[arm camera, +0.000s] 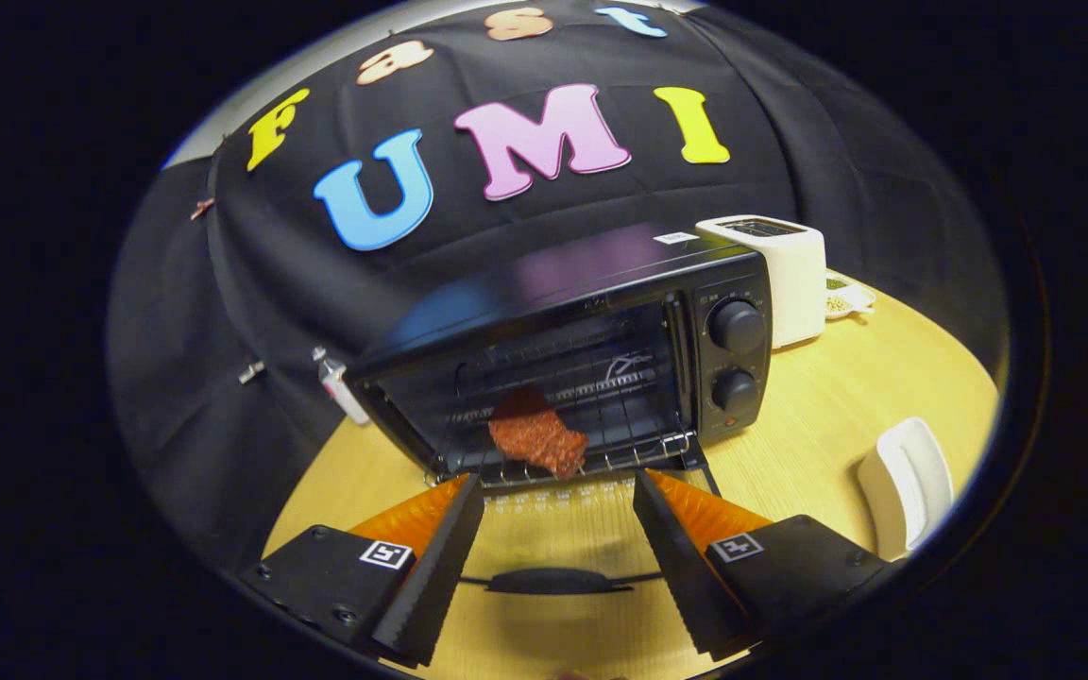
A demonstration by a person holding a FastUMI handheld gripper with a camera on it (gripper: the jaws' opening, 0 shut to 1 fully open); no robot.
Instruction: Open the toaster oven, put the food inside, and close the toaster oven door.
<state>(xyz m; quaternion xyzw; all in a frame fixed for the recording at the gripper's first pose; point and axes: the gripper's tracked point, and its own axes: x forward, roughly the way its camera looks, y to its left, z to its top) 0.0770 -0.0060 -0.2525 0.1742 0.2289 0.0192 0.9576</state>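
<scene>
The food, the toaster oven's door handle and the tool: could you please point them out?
food (536, 440): gripper view, middle of the reddish piece on the rack.
door handle (553, 581): gripper view, centre of the bar.
tool (558, 491): gripper view, gap between open fingertips.

The pale wooden tabletop (818, 425) carries the black toaster oven (591, 349), a white toaster (785, 274) beside it, and a white dish (908, 482).

A white pop-up toaster (778, 274) stands on the pale wooden table (818, 425). Just beyond the toaster lies a small dish (848, 297) holding something greenish. Nearer than the toaster, on the same side of the table, sits a white rounded object (908, 486); a small bottle (336, 382) stands well apart, at the table's opposite side.
</scene>
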